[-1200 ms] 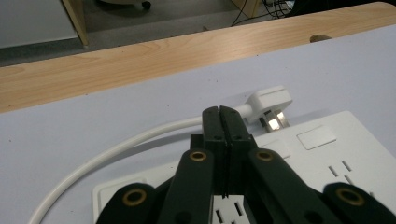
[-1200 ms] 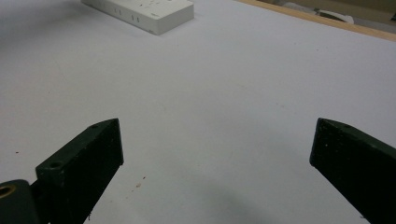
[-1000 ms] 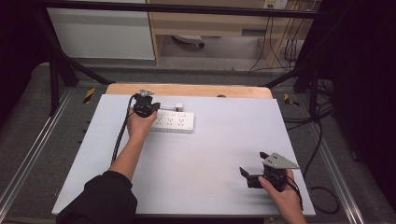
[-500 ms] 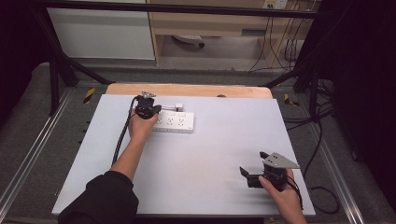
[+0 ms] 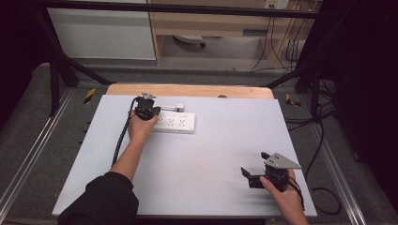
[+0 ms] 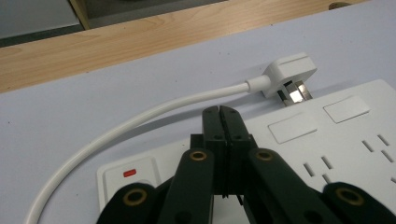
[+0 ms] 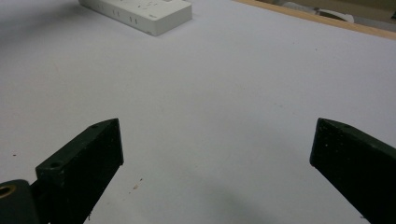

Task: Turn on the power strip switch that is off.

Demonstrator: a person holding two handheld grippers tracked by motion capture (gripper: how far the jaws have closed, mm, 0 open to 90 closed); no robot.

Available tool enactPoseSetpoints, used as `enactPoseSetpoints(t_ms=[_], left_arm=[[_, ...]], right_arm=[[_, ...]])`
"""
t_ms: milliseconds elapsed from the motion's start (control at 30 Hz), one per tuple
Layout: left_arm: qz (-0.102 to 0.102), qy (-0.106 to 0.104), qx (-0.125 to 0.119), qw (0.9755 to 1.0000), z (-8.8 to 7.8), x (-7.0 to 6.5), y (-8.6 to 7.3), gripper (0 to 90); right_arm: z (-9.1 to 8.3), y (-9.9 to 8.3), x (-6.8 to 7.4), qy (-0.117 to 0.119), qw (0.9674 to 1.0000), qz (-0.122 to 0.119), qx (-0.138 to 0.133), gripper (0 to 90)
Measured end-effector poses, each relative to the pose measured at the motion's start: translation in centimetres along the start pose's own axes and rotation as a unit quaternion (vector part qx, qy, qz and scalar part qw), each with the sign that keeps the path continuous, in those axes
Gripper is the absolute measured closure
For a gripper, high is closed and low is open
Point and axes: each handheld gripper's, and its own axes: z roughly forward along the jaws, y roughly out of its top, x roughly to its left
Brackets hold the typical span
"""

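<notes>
A white power strip [image 5: 176,123] lies on the far left part of the table. Its white cable [image 6: 140,121] curves round to a white plug [image 6: 287,74], which lies unplugged just behind the strip with its metal prongs showing. My left gripper [image 6: 219,112] is shut, jaws pressed together with nothing between them, over the strip's switch end, where a red mark [image 6: 130,173] shows. In the high view my left gripper [image 5: 149,111] sits at the strip's left end. My right gripper [image 5: 251,176] rests open near the front right, far from the strip [image 7: 140,11].
The white table top [image 5: 211,150] has a wooden strip [image 5: 187,90] along its far edge. Black frame bars stand at both sides. Loose cables [image 5: 324,140] lie on the floor to the right. Bare surface lies between the jaws of my right gripper [image 7: 217,154].
</notes>
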Motion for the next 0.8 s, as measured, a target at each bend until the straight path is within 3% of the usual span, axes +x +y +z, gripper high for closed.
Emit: enactPoseSetpoints(t_ms=[800], left_arm=[[0.003, 0.004, 0.005, 1.0, 0.36, -0.07, -0.25, 90.0]], right_arm=[[-0.01, -0.01, -0.06, 0.001, 1.0, 0.0, -0.001, 3.1]])
